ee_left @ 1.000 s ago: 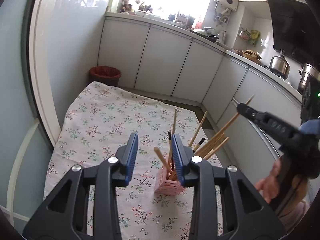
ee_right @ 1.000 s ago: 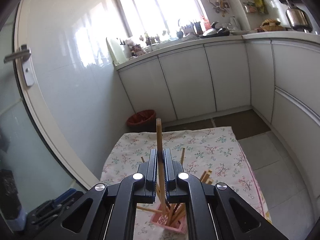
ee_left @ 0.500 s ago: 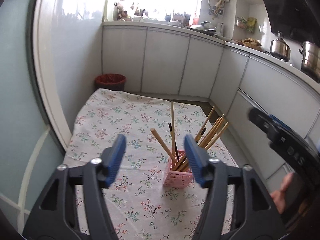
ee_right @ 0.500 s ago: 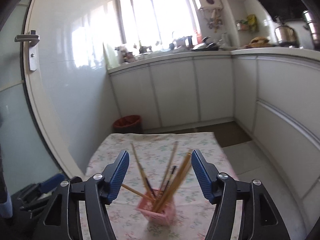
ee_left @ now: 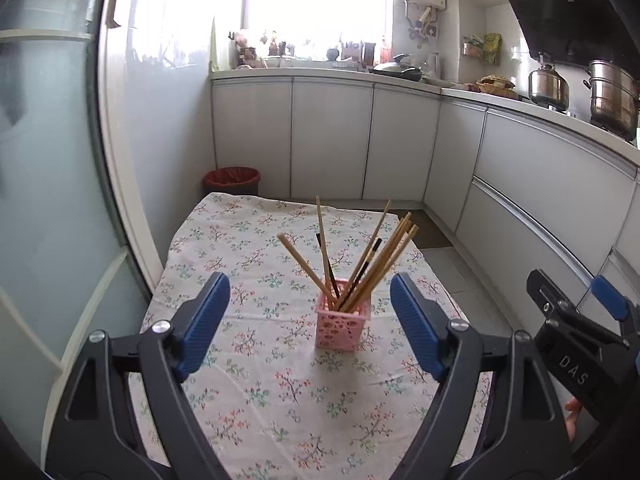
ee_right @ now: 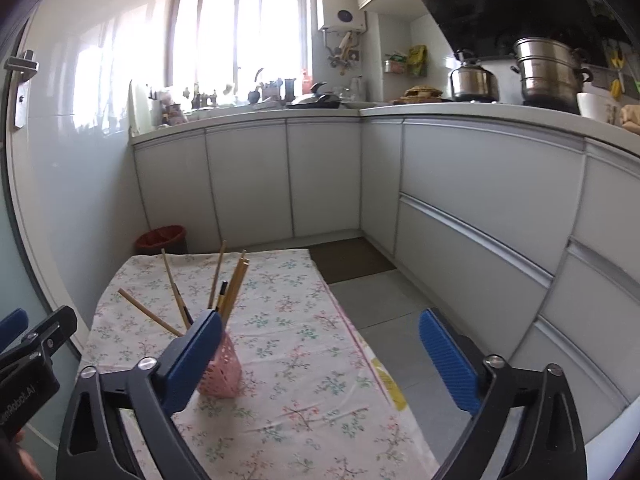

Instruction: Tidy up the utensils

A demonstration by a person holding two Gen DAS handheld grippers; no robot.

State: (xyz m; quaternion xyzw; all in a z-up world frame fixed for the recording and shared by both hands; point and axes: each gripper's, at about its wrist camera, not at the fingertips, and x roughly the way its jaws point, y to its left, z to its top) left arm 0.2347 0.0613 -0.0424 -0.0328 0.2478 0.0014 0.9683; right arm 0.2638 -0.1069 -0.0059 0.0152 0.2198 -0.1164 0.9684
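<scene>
A pink perforated holder (ee_left: pixel 338 324) stands upright on the floral tablecloth (ee_left: pixel 256 264), with several wooden chopsticks (ee_left: pixel 384 256) and dark ones fanned out of it. My left gripper (ee_left: pixel 310 322) sits back from the holder, its jaws opening wide, nothing between the pads. The right gripper (ee_left: pixel 576 308) shows at that view's right edge. In the right wrist view my right gripper (ee_right: pixel 320 354) is pulled back, jaws still opening and empty. Its left finger (ee_right: pixel 196 356) partly covers the holder (ee_right: pixel 224 372); the chopsticks (ee_right: pixel 230 284) rise behind it. The left gripper (ee_right: pixel 32 344) shows at the left edge.
A red bin (ee_left: pixel 231 179) stands beyond the table's far edge. White cabinets (ee_left: pixel 332 140) run along the back and right, with pots (ee_left: pixel 612 96) on the counter. A glass door (ee_left: pixel 48 200) is close on the left. Tiled floor (ee_right: pixel 376 300) lies right of the table.
The right gripper let go of a chopstick, which now stands in the holder, and swung back to the right. Both grippers opened wide and drew back from the holder.
</scene>
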